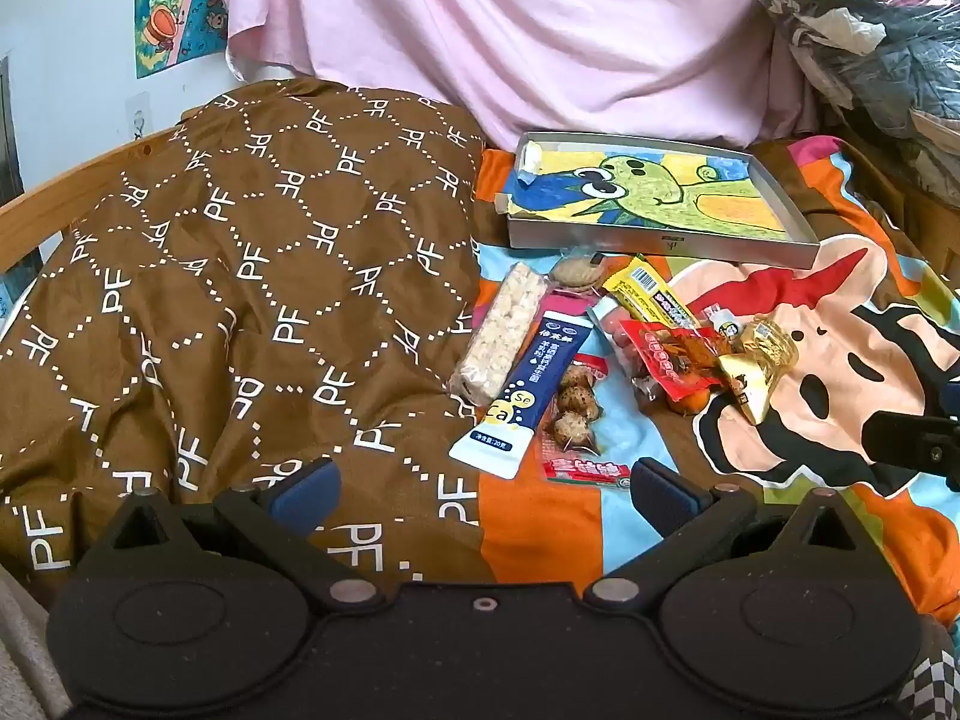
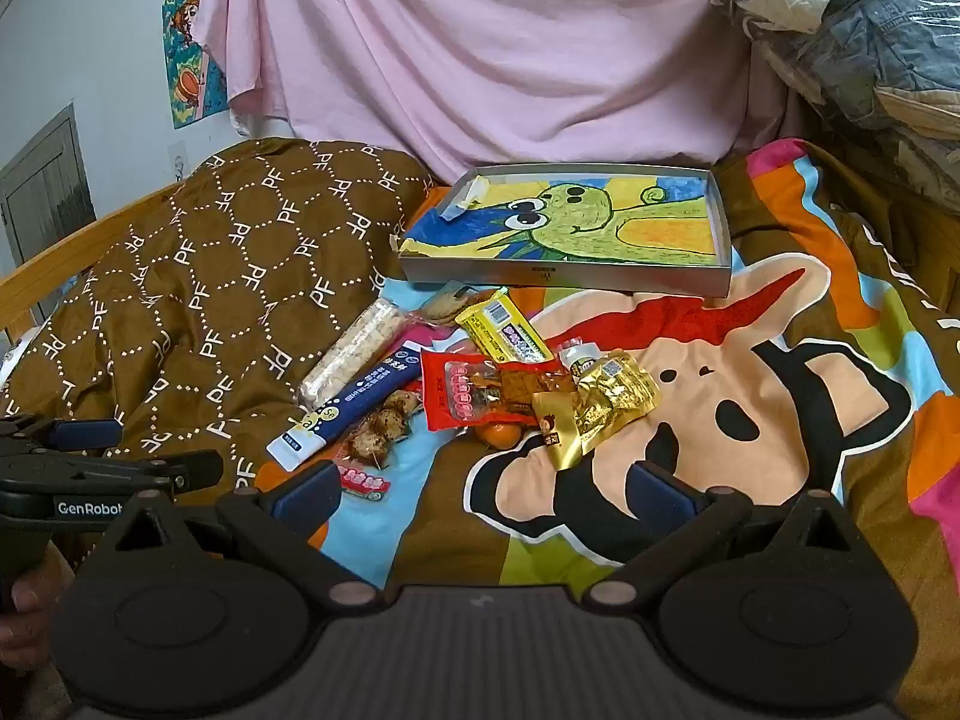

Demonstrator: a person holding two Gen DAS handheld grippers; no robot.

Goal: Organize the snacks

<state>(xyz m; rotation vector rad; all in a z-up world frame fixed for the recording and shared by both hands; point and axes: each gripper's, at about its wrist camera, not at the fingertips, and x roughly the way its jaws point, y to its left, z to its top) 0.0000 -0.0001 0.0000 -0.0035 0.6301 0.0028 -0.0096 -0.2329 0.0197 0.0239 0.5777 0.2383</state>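
A heap of snacks lies on the cartoon bedsheet in front of a shallow grey tray (image 1: 663, 243) (image 2: 564, 279) lined with a green dinosaur drawing. In the heap are a puffed-rice bar (image 1: 498, 333) (image 2: 351, 354), a blue sachet (image 1: 528, 387) (image 2: 354, 408), a yellow bar (image 1: 651, 294) (image 2: 504, 330), a red packet (image 1: 672, 360) (image 2: 480, 399) and a gold packet (image 1: 759, 369) (image 2: 600, 408). My left gripper (image 1: 480, 492) hovers open just short of the blue sachet, holding nothing. My right gripper (image 2: 480, 495) hovers open before the red and gold packets, also holding nothing.
A brown "PF" quilt (image 1: 240, 276) (image 2: 198, 294) is bunched on the left against a wooden bed rail (image 1: 66, 192). Pink cloth (image 1: 510, 30) hangs behind the tray. Bagged clothes (image 2: 840, 30) pile at the right. The left gripper's body (image 2: 90, 480) shows at the right view's left edge.
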